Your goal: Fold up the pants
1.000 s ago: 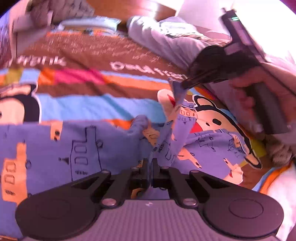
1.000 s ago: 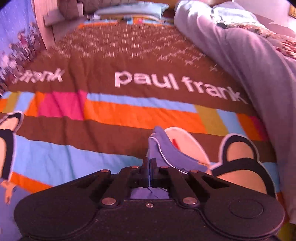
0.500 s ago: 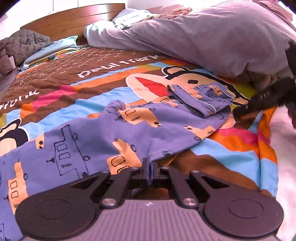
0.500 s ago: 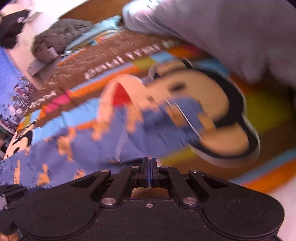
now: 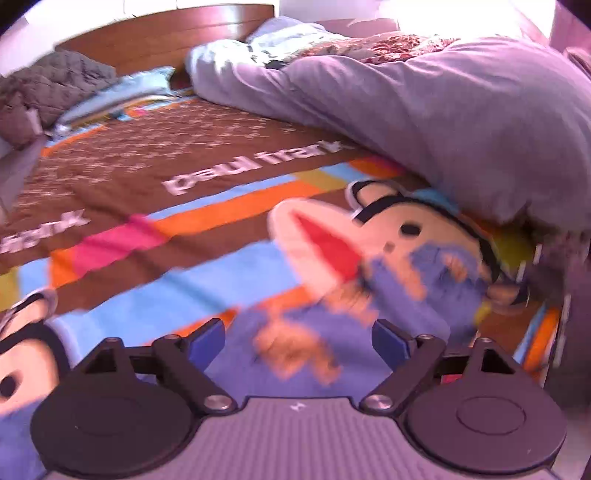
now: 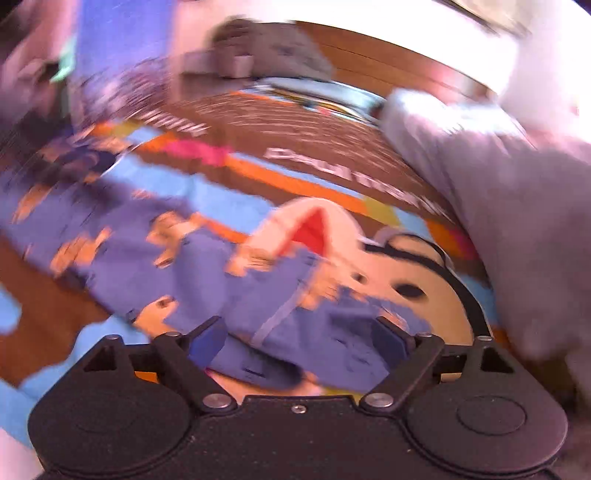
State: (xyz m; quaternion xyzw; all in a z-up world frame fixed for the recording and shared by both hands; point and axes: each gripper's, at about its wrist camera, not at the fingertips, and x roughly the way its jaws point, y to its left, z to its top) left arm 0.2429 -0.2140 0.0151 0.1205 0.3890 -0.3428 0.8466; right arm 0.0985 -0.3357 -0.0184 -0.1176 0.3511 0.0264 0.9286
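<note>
The pants [image 5: 314, 332] are purple-blue with orange prints and lie on the colourful bedspread [image 5: 221, 206]. Both views are motion-blurred. My left gripper [image 5: 298, 338] is open and empty, its blue pads wide apart just above the pants. In the right wrist view the pants [image 6: 229, 280] stretch from the left to the centre. My right gripper [image 6: 298, 341] is open and empty over the pants' near end, by the monkey-face print [image 6: 424, 280].
A bunched lilac duvet [image 5: 461, 122] fills the right side of the bed. Grey quilted fabric [image 5: 51, 85] and a light blue pillow [image 5: 122, 96] lie by the wooden headboard [image 5: 166, 33].
Both grippers were shut on the pants fabric and have opened and let go. The pants now lie on the bedspread, and both cameras are moving.
</note>
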